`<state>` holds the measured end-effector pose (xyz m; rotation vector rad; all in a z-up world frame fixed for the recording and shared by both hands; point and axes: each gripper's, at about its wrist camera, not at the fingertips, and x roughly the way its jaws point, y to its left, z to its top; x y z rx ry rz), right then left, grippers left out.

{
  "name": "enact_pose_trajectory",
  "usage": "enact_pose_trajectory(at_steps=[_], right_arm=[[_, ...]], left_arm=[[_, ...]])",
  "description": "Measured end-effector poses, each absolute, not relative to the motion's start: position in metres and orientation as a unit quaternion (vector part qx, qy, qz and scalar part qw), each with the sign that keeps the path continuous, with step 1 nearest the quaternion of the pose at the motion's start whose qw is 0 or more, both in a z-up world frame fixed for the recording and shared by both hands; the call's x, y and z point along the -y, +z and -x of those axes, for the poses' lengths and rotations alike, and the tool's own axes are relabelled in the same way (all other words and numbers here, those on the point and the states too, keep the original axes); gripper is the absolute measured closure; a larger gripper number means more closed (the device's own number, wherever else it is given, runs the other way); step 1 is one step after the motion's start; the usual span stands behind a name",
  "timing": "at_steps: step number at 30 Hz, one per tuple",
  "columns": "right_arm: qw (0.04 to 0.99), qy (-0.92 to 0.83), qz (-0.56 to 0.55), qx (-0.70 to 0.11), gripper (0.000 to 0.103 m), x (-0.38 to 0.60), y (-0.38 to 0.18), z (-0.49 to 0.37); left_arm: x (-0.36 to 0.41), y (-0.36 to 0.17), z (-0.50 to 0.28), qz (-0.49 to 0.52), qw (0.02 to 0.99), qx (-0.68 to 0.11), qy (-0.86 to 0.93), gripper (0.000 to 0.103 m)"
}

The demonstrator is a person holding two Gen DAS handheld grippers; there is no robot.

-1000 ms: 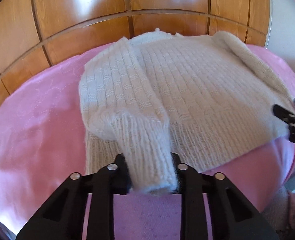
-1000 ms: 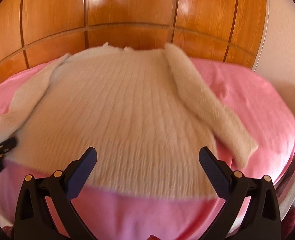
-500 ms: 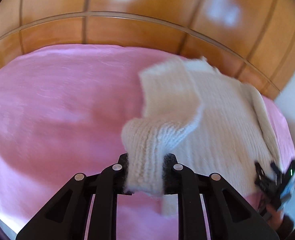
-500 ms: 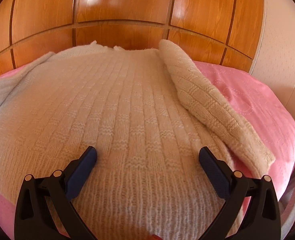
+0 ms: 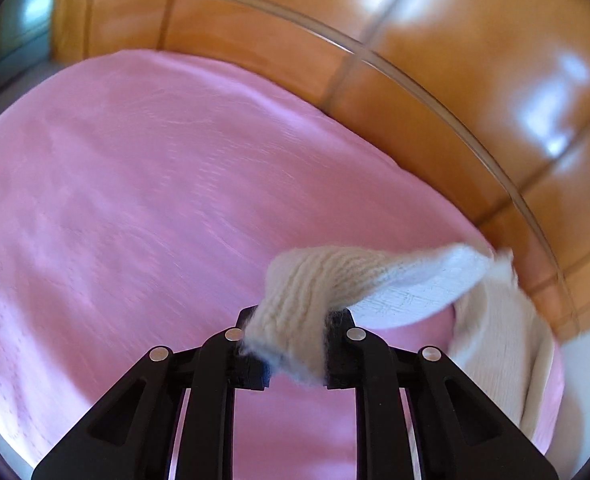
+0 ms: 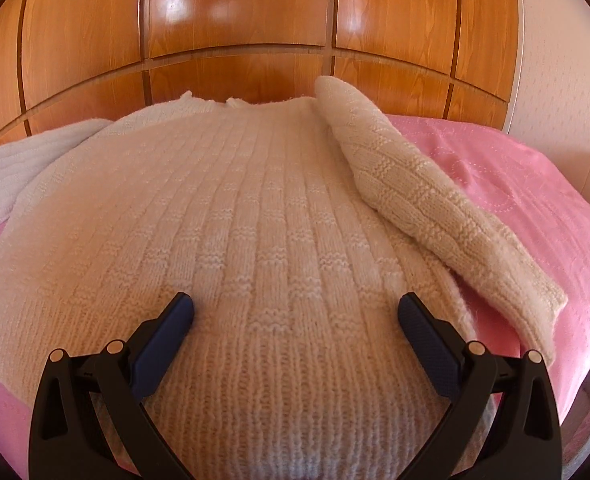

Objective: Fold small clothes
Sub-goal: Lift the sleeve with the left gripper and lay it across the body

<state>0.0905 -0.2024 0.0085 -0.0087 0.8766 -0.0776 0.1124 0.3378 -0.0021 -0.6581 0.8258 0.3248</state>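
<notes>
Left wrist view: the left gripper point(image 5: 295, 354) is clamped on the ribbed cuff of the sweater's left sleeve point(image 5: 307, 296). The sleeve runs taut and lifted from the pads to the sweater body point(image 5: 499, 340) at the right edge of the frame. Below it lies the bare pink bedspread point(image 5: 155, 200), with the wooden panelling point(image 5: 435, 80) behind. The picture is blurred by motion. The log figure has fallen by only a little, so treat the grip as firm rather than closing further.

Right wrist view: the right gripper point(image 6: 295, 316) stands wide, its blue pads either side of the lower middle of the cream knit sweater point(image 6: 235, 220), low over the ribbed hem. Contact with the knit cannot be confirmed. The sweater lies flat on the bed. The right sleeve point(image 6: 423, 200) rests along the body's right edge, its cuff reaching onto the bedspread. The left sleeve point(image 6: 11, 172) is drawn out to the left.

Procedure, as judged:
1. Use the right gripper to pin the body so it does not slide as the sleeve is pulled.
2. Draw the left sleeve straight, without twist.
3. Lay it where the fold requires, then release.

Risk: the loose knit may stretch or snag on the pads.
</notes>
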Motion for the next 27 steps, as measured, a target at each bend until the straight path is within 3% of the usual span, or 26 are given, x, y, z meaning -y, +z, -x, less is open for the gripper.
enact_pose_trajectory(at_steps=[9,10,11,12,19,22,27], right_arm=[[0.908,-0.038,0.002,-0.417,0.002,0.202,0.007,-0.088],[0.909,-0.038,0.002,-0.416,0.002,0.202,0.008,-0.088],[0.909,-0.038,0.002,-0.416,0.002,0.202,0.008,-0.087],[0.909,-0.037,0.001,-0.416,0.002,0.202,0.008,-0.087],[0.909,-0.038,0.002,-0.415,0.002,0.202,0.008,-0.087],[0.909,-0.037,0.0,-0.416,0.002,0.202,0.008,-0.087],[0.908,-0.025,-0.019,-0.418,0.002,0.207,0.008,-0.087]], left_arm=[[-0.422,-0.004,-0.129,0.339,0.83,-0.347,0.275,0.085],[-0.424,-0.005,-0.13,0.329,0.833,-0.343,0.283,0.063],[-0.423,-0.008,-0.13,0.319,0.837,-0.342,0.285,0.033],[-0.417,-0.012,-0.127,0.314,0.839,-0.34,0.287,0.026],[-0.301,-0.045,-0.105,0.316,0.868,-0.378,0.067,0.026],[-0.229,-0.065,-0.096,0.297,0.855,-0.423,-0.043,0.033],[-0.126,-0.075,-0.077,0.175,0.878,-0.434,-0.105,0.035]])
